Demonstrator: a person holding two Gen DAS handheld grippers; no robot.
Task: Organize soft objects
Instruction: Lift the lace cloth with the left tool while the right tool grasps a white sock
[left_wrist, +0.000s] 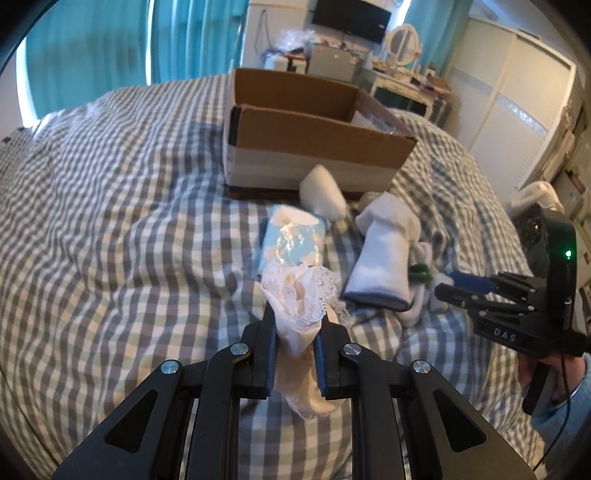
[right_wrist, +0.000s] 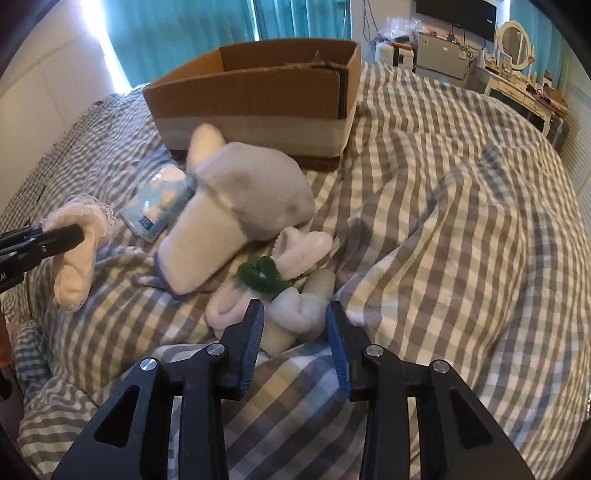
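Lace-trimmed cream sock (left_wrist: 299, 314) hangs pinched in our left gripper (left_wrist: 295, 332), long axis drooping below the jaws, above the gingham bedspread (left_wrist: 110, 221). Cardboard box (left_wrist: 317, 129) lies straight ahead. Our right gripper (right_wrist: 295, 325), jaws wide, straddles a small white sock bundle (right_wrist: 295, 314).

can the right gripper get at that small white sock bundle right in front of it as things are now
Probably yes. The right gripper is open, its fingers either side of the small white sock bundle on the checked duvet, with nothing between them. The left gripper, shut on the lace-trimmed sock, is off to the side.
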